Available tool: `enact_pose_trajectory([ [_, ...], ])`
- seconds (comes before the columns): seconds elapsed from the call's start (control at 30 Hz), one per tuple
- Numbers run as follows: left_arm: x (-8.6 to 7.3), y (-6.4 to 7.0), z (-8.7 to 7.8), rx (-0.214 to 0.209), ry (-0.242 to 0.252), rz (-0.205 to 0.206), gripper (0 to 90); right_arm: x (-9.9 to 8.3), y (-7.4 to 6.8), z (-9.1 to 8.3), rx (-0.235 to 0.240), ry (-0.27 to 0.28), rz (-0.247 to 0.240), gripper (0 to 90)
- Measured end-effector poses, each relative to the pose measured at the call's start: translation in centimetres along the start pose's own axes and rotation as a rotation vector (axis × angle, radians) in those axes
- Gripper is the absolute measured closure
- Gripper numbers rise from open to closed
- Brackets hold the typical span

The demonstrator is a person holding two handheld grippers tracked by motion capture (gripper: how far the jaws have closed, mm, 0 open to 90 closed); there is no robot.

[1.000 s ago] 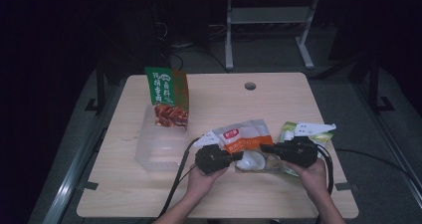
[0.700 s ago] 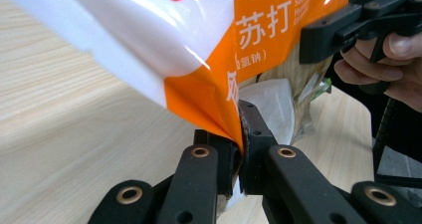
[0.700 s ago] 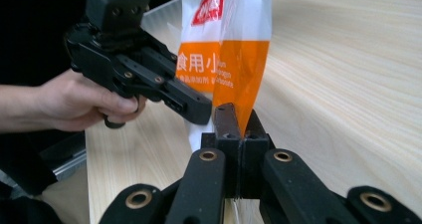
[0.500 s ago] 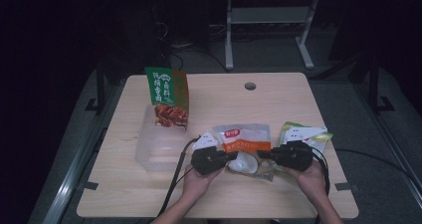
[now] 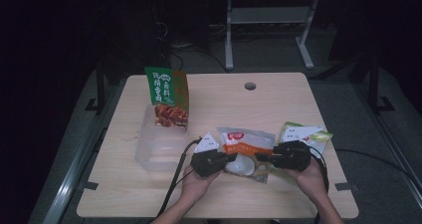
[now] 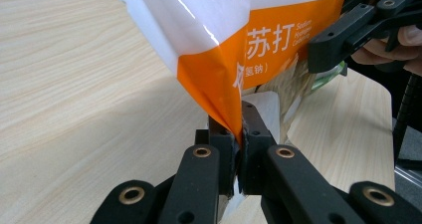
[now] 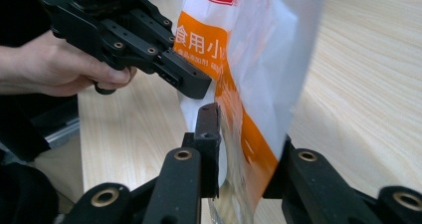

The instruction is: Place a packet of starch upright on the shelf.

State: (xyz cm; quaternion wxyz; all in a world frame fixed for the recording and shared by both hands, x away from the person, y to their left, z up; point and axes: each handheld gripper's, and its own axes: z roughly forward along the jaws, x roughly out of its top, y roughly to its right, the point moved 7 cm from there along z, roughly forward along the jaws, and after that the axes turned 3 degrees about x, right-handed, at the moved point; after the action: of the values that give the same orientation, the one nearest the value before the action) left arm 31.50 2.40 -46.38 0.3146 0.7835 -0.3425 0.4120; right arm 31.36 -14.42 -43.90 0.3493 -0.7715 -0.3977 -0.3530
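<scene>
An orange and white pouch (image 5: 246, 144) hangs low over the table's front edge, between my two grippers. My left gripper (image 5: 230, 158) is shut on the pouch's left edge, and in the left gripper view its jaws (image 6: 238, 130) pinch the orange corner of the pouch (image 6: 259, 40). My right gripper (image 5: 262, 158) holds the opposite side. In the right gripper view its jaws (image 7: 246, 144) stand on either side of the bulging pouch (image 7: 249, 59) and press on it. The left gripper (image 7: 196, 87) also shows there, touching the pouch.
A tall green and orange snack bag (image 5: 167, 97) stands in a clear plastic box (image 5: 154, 149) at the left. A green and white packet (image 5: 304, 133) lies right of the pouch. A white label (image 5: 207, 143) lies by my left gripper. The far half of the table (image 5: 278, 104) is bare.
My right gripper has moved a little to the left, toward the left gripper, and the pouch has bunched up between the two. The left gripper has hardly shifted.
</scene>
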Motion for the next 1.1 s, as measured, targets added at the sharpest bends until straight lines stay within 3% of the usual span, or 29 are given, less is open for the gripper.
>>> enact_pose_trajectory([
  [0.17,0.0,0.0,0.0,0.003,0.002,0.010,86.5,0.2,-0.1,0.8,0.002,-0.023,-0.009,74.3],
  [0.33,-0.1,0.1,-0.1,0.001,-0.005,0.020,85.3,0.3,-0.1,1.3,-0.005,-0.038,-0.019,82.7],
  [0.5,-0.2,-0.1,-0.3,0.014,-0.011,0.026,75.8,0.1,-0.1,1.2,-0.007,-0.044,-0.015,88.8],
  [0.9,-0.8,0.1,-1.3,0.052,-0.031,0.044,60.8,0.0,-0.1,0.9,0.006,-0.018,0.011,89.5],
  [1.1,-1.3,0.3,-2.1,0.060,-0.039,0.060,56.1,0.2,-0.4,0.8,0.005,-0.005,0.000,89.7],
])
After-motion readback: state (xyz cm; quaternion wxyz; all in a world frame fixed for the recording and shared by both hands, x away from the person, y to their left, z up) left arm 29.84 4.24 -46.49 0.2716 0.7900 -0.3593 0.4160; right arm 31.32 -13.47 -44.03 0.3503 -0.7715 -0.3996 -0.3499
